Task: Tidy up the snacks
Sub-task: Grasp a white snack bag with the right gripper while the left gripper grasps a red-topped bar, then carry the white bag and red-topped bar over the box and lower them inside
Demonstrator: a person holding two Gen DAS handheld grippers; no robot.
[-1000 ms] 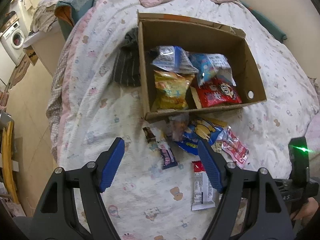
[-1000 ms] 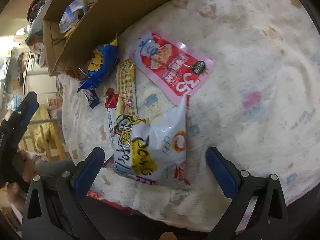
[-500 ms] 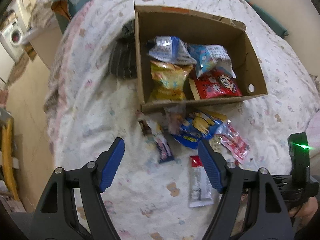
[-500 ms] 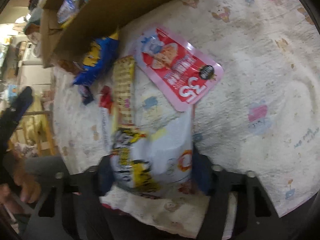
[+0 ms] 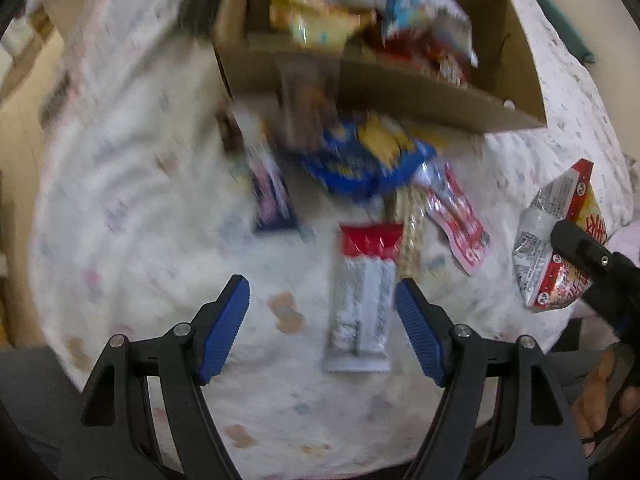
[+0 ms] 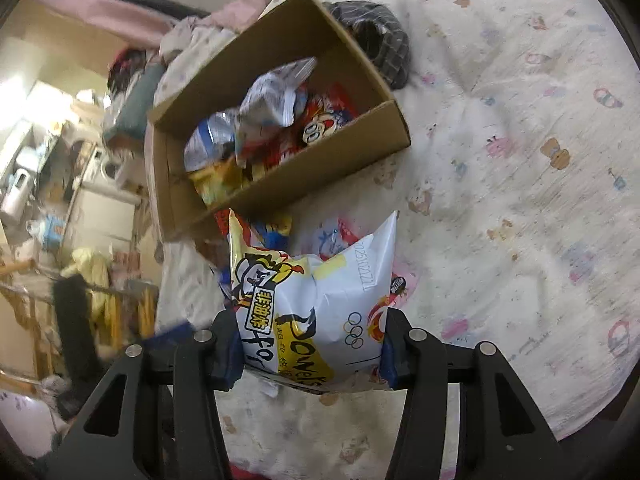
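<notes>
My right gripper [image 6: 310, 352] holds a white puffed snack bag [image 6: 316, 300] with yellow print, lifted off the bed; its jaws are still closing and both pads press the bag's sides. In the left wrist view the same bag [image 5: 556, 248] hangs at the right edge. My left gripper [image 5: 320, 292] is open, pointing down just above a red-and-white snack bar [image 5: 362, 300] that lies flat between its fingers, untouched. Beyond it lie a blue bag [image 5: 360, 160], a pink packet [image 5: 456, 216] and a dark blue bar [image 5: 272, 196]. The cardboard box [image 6: 320, 176] behind them holds several snack bags.
Everything lies on a bed with a pale patterned quilt [image 6: 520, 160]. A dark checked cloth [image 6: 380, 48] sits beside the box's far side. Furniture and clutter stand on the floor past the bed's left edge [image 6: 60, 200].
My right gripper closed on the white bag and lifted it off the quilt, tilting up toward the box. My left gripper dropped lower, now over the red-and-white bar.
</notes>
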